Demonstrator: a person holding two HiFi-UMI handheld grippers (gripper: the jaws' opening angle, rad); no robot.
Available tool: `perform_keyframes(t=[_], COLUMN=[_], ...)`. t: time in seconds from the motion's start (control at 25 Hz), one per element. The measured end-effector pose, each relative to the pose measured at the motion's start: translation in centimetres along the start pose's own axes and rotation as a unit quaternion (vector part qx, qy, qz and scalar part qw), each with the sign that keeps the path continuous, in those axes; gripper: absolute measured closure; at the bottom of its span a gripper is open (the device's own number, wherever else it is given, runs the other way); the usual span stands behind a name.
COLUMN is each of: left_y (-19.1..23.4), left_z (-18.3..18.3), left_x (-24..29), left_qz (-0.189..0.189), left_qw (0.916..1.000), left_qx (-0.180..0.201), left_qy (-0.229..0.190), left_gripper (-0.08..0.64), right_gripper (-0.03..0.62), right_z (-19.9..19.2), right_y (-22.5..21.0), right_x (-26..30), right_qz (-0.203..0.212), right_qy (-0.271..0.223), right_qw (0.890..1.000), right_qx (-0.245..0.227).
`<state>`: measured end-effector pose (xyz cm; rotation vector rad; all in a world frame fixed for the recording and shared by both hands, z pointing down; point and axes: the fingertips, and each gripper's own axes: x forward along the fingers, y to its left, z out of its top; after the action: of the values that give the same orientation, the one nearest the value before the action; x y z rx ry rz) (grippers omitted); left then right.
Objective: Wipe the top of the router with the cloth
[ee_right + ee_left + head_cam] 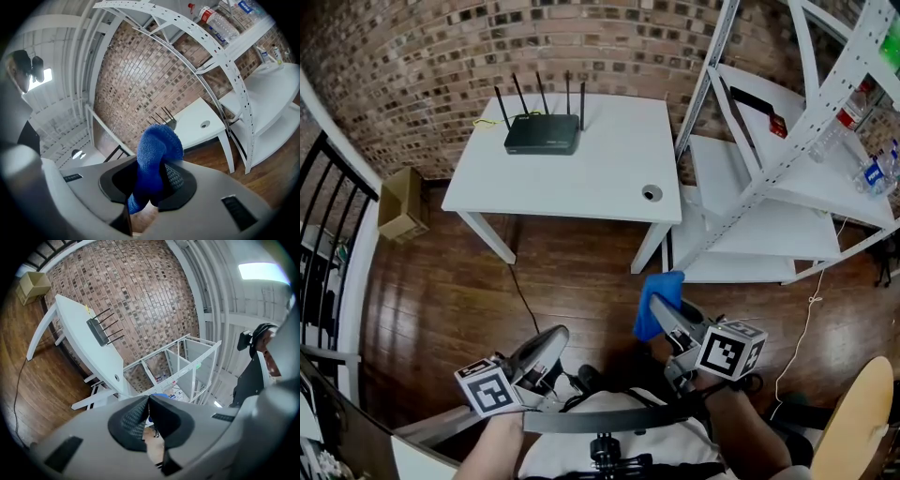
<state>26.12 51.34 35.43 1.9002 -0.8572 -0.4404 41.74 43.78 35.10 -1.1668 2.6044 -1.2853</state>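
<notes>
Close by, the right gripper (662, 315) pinches the blue cloth (660, 296). The left gripper (549, 339) has its jaws pressed together, empty. Far off, the router (543, 134) sits on the table (600, 173).

Blue cloth (157, 154) looks knitted, rough; router (543, 133) matt black plastic; table (581, 178) smooth white; floor (441, 309) glossy wood.

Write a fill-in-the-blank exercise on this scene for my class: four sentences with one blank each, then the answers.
1. The right gripper is shut on a ____ cloth.
2. The router stands on a white ____.
3. The left gripper, its jaws together, holds ____.
4. The wall behind the router is made of ____.

Missing words: blue; table; nothing; brick.
</notes>
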Motion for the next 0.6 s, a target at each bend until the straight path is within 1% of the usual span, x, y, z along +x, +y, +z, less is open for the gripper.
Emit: perform_keyframes(t=[0.16, 0.28, 0.48, 0.6], left_y=[0.7, 1.5, 3.4, 4.7], left_z=[0.9, 2.1, 4.9, 7.6], left_x=[0.1, 1.3, 4.7, 7.9], left_qz=[0.006, 0.019, 0.047, 0.064], left_qw=[0.9999, 0.9996, 0.9980, 0.9967], left_qx=[-0.005, -0.006, -0.004, -0.002], left_qy=[-0.011, -0.022, -0.041, -0.051], left_gripper=[0.555, 0.555, 0.555, 0.555], right_gripper=[0.486, 0.486, 0.486, 0.486], right_z=[0.7, 2.1, 5.4, 8.4], right_y=[-0.7, -1.9, -5.6, -8.1], right_x=[1.7, 3.8, 8.9, 12.4], right_qz=[0.005, 0.017, 0.035, 0.044], right_qy=[0.011, 0.019, 0.032, 0.041], right_qw=[1.000, 1.000, 0.999, 0.998], right_qx=[-0.001, 0.001, 0.011, 0.015])
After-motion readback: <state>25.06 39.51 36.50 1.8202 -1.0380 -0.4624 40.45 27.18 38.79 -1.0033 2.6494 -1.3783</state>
